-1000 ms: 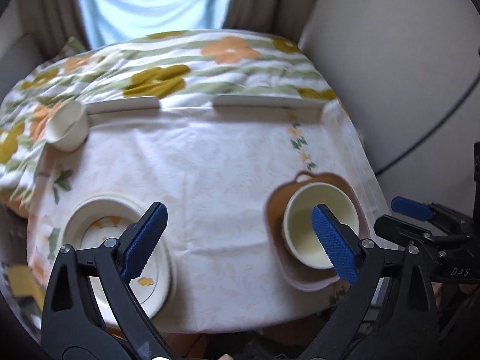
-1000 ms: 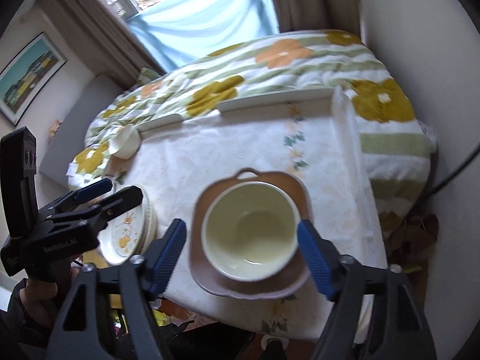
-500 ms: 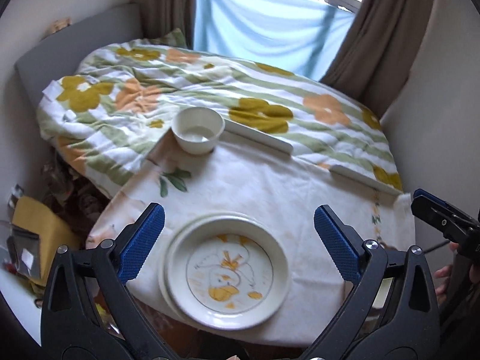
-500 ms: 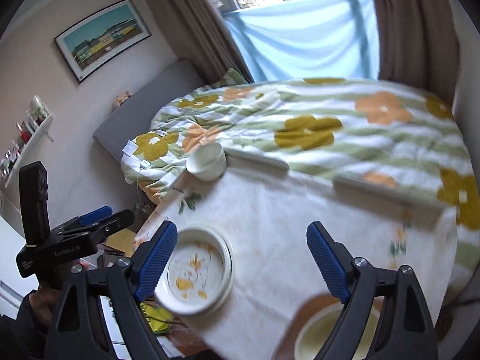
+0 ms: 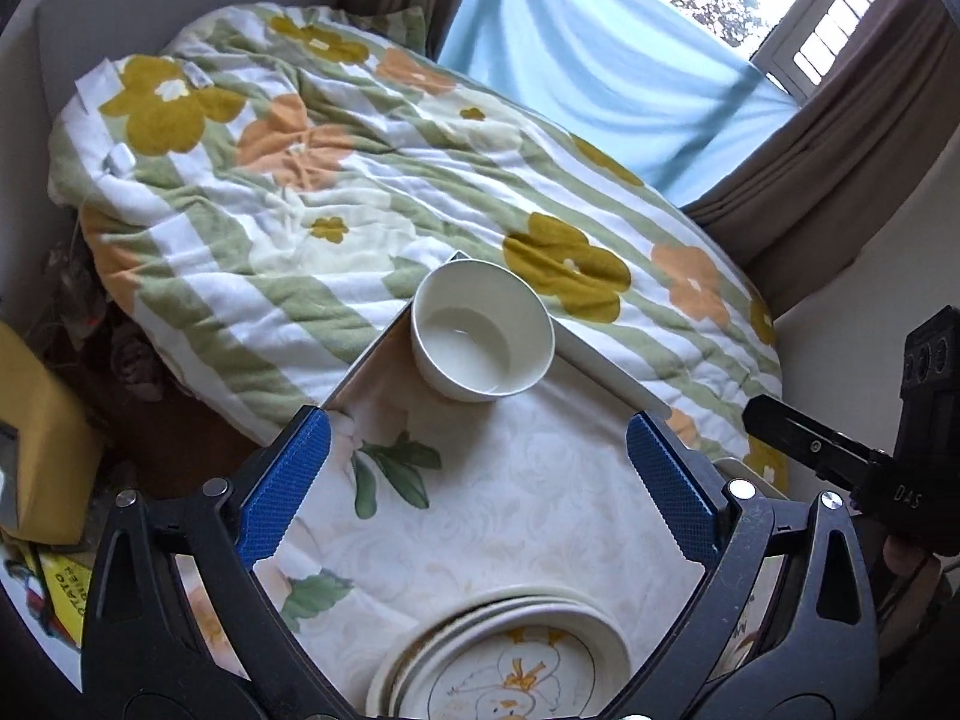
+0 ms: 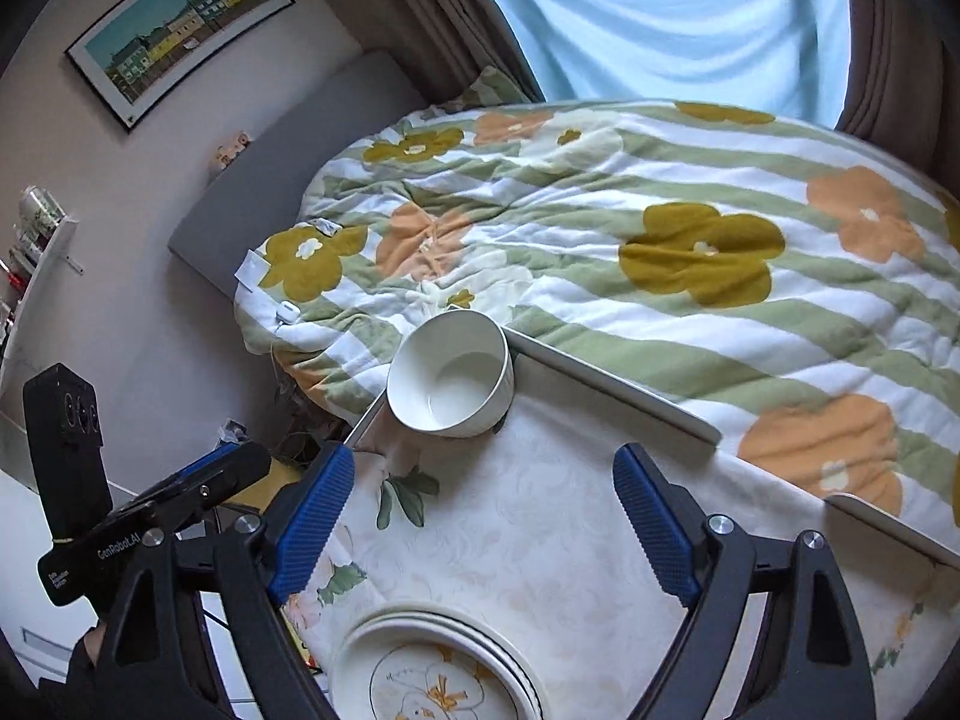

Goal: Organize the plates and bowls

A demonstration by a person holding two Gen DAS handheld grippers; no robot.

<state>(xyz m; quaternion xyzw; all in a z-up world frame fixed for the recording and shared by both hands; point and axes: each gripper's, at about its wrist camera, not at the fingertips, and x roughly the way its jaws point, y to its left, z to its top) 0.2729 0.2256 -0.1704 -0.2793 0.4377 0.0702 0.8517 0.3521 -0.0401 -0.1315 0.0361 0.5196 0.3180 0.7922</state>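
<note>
1. I see one white bowl (image 5: 482, 338) standing upright at the far corner of the table (image 5: 510, 492), just beside the floral quilt (image 5: 288, 180).
2. One stack of plates (image 5: 510, 660) sits at the near edge; I count at least three rims, and the top plate carries an orange drawing.
3. My left gripper (image 5: 480, 492) is spread wide, nothing between its two blue pads (image 5: 282, 492); it hangs above the cloth between bowl and stack.
4. My right gripper (image 6: 486, 528) has its jaws wide apart after they were just opening, also empty, over the same stretch of cloth.
5. Each gripper shows at the edge of the other's view.
</note>
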